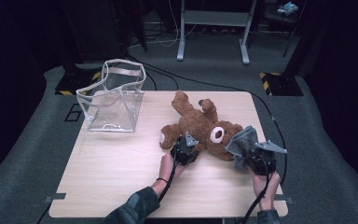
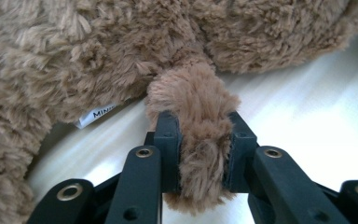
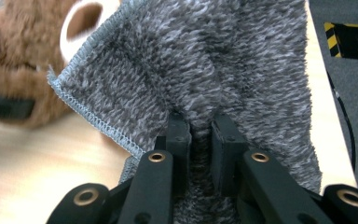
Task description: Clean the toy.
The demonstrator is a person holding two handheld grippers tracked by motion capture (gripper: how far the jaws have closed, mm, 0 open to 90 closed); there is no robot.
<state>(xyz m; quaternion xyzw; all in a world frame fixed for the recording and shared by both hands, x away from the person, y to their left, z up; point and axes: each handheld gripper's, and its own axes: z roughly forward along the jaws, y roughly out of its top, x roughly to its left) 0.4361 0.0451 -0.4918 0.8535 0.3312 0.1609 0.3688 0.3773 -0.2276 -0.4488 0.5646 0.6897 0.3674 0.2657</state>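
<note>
We have the brown teddy bear [image 1: 200,128] lying on the counter [image 1: 116,177], its tail clamped in our left hand-held gripper [image 2: 201,140]. Our right hand-held gripper [image 3: 200,135], at the bear's 4 o'clock, is clamped on a grey cloth [image 1: 243,140]. A clear bag [image 1: 114,100] stands open at 10 o'clock, well apart.

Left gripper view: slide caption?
Left tongs shut on a brown plush bear's small furry limb, over the pale table.
</note>
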